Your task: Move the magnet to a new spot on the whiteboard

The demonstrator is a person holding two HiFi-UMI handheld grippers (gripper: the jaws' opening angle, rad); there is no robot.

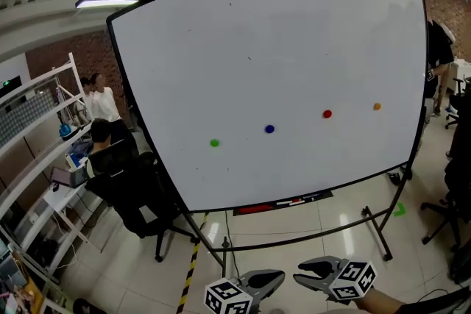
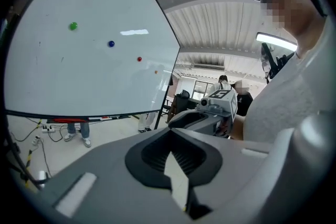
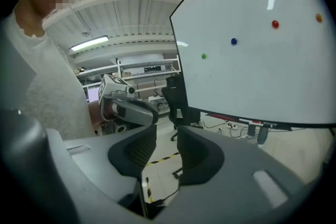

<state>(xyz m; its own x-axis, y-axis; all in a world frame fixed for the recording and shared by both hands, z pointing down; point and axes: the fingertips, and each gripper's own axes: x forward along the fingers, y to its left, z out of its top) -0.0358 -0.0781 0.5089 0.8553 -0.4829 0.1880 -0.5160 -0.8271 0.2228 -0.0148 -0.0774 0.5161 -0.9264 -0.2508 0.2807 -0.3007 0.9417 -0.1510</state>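
The left gripper, empty with jaws closed, and the right gripper, empty and slightly parted, hung well apart from the whiteboard. On it sat 4: green magnet, blue magnet, red magnet, orange magnet, probably light, rigid, slippery; pinch the rim.

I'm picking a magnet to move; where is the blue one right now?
In the head view the blue magnet sits low on the whiteboard, between the green magnet on its left and the red magnet on its right.
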